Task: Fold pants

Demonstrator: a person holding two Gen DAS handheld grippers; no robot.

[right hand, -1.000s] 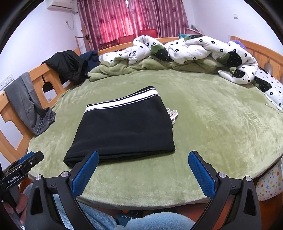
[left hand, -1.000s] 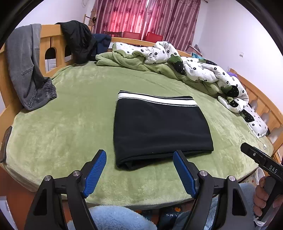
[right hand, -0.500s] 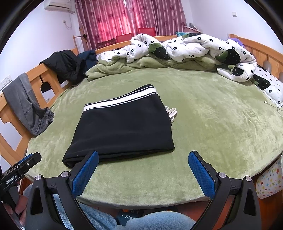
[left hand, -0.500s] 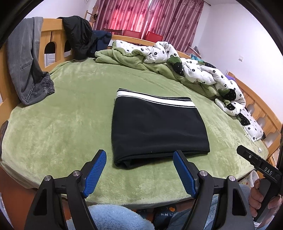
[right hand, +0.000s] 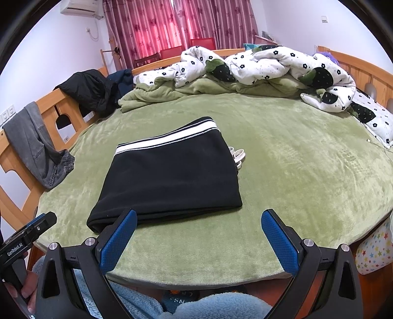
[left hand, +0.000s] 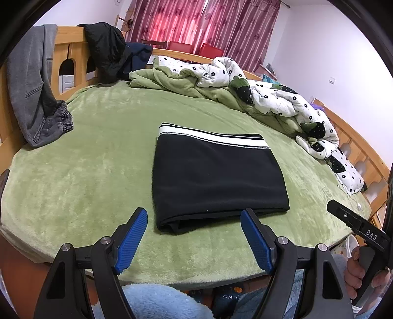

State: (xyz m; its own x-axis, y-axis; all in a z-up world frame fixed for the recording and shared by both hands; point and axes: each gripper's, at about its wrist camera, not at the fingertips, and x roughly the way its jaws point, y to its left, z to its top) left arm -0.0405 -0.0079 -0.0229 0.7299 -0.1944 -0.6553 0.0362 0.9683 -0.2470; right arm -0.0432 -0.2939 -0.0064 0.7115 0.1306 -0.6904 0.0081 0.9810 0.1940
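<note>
Both tongs have risen and tipped down slightly, so the folded pants [left hand: 216,176] and the bed [left hand: 73,176] sit lower in each view; nothing on the bed moved.

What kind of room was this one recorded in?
A bedroom, most likely: a wooden-framed bed under a green blanket, a rumpled quilt at its far side, and red curtains behind.

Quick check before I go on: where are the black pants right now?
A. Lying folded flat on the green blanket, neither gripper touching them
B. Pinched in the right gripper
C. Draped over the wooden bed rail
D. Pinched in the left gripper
A: the black pants lie as a flat folded rectangle on the green blanket, while the left gripper and the right gripper are both open and short of the fabric.
</note>
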